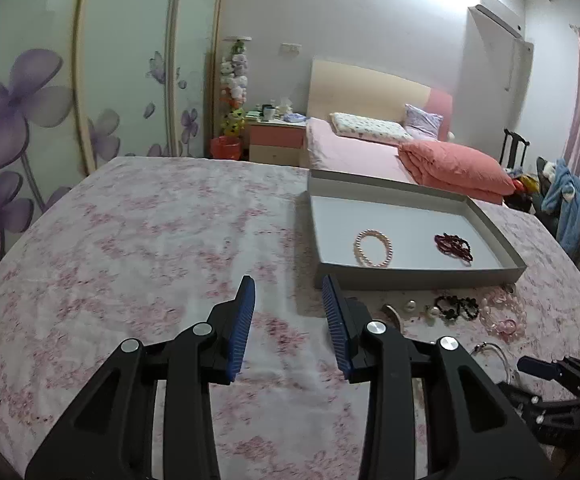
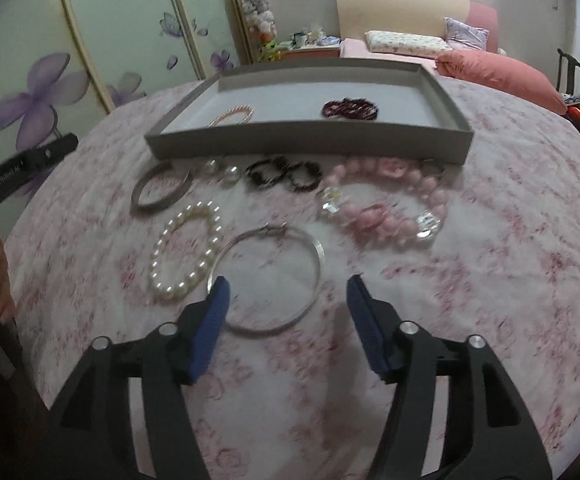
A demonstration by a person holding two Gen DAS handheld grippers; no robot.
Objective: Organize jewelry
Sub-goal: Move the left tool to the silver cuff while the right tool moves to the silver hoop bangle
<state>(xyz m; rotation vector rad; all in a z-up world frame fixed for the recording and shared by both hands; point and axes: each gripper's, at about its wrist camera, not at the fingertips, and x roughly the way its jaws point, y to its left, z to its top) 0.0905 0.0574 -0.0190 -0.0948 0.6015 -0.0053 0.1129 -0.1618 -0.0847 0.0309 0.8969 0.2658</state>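
Jewelry sorting, partly done. The grey tray (image 2: 310, 142) on the floral-clothed table (image 2: 490, 280) already holds a pink pearl bracelet (image 2: 231, 115) and a dark red bead bracelet (image 2: 350, 109). Left outside, in front of it: a metal bangle (image 2: 161, 192), white pearl bracelet (image 2: 185, 252), thin silver hoop (image 2: 269, 280), black bead pieces (image 2: 285, 174) and pink bead necklace (image 2: 394, 204). The right claw (image 2: 287, 300), spread and empty, hangs over the hoop's near edge. The left claw (image 1: 290, 312), also spread and empty, is over bare cloth beside the tray.
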